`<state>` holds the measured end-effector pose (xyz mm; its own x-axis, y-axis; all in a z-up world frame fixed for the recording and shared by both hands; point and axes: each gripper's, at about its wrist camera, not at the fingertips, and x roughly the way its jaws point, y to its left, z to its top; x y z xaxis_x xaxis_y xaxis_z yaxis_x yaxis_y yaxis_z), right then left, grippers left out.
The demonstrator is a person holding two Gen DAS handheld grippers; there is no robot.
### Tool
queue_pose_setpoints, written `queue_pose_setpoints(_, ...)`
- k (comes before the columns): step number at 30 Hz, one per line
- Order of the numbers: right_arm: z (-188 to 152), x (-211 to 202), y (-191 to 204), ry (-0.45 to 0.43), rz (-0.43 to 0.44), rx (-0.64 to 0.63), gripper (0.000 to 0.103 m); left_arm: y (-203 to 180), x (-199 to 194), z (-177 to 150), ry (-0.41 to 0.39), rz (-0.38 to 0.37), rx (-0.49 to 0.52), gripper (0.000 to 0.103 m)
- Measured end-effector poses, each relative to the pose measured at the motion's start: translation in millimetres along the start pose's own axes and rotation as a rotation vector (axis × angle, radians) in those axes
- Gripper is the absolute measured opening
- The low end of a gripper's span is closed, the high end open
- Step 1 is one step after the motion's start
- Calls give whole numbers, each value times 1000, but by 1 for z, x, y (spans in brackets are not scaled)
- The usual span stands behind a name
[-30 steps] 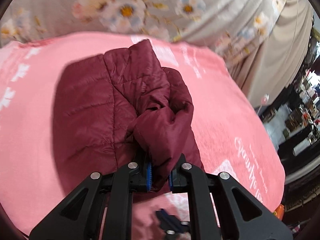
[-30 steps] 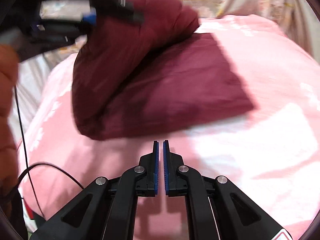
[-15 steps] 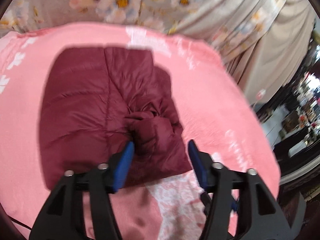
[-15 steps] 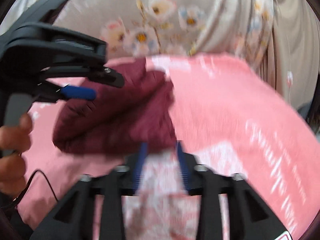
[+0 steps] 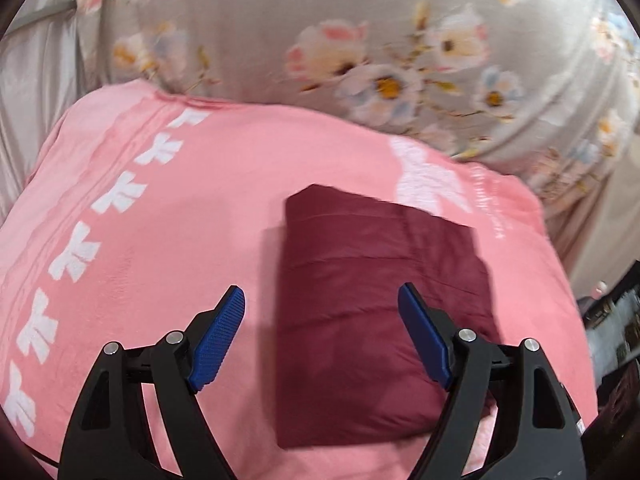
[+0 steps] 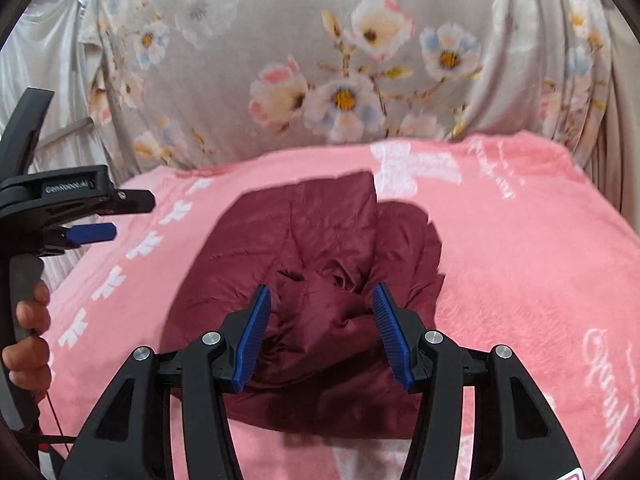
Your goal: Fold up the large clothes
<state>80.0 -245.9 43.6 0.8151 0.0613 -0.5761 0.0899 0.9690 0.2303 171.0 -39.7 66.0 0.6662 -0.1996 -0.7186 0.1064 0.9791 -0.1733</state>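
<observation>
A dark red quilted jacket (image 5: 380, 300) lies folded into a compact block on a pink blanket (image 5: 140, 240). My left gripper (image 5: 320, 340) is open and empty, held above the jacket's near left part. In the right wrist view the jacket (image 6: 312, 248) shows a bunched sleeve on top at its near edge. My right gripper (image 6: 320, 336) is open, its blue pads either side of that bunched sleeve, just above it. The left gripper (image 6: 88, 216) also shows at the left edge of the right wrist view, held in a hand.
The pink blanket (image 6: 520, 260) with white prints covers a bed. A grey floral curtain (image 6: 340, 60) hangs behind it. A black cable (image 6: 52, 420) hangs at the bed's left edge. Dark furniture (image 5: 616, 320) stands past the bed's right side.
My left gripper let go of the jacket sleeve, opened wide and drew back to the left. My right gripper opened and moved in over the bunched sleeve.
</observation>
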Motion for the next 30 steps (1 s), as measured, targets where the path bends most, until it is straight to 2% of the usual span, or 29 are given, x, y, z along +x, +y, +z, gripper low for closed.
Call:
queue_pose_setpoints(1,1,10,-1,29,2,0,21,3,7,2,14,10,-2,76)
queue_pose_setpoints(2,-1,8,-3,39,0,7,13,6,15,2,33,17,-1,75)
queue_pose_setpoints(4,0,2,-12,25,-7,33,10,7,28,1,67,20,-2,70)
queue_pose_setpoints(7,-5,-13,-29,8,-61,58,10,1,46,-9,117,-12,-2,69)
queue_pose_setpoints(11,-33,-1,-52,100,-113,118,10,-23,72,-22,166,-35,36,69)
queue_pose_setpoints(14,-50,8,-66,138,-127,158,10,-41,87,-31,185,-29,73,70)
queue_pose_setpoints(23,-69,31,-72,192,-155,166,11,-65,111,-55,169,38,180,77)
queue_pose_setpoints(30,-73,35,-77,192,-137,188,10,-66,127,-64,175,59,190,81)
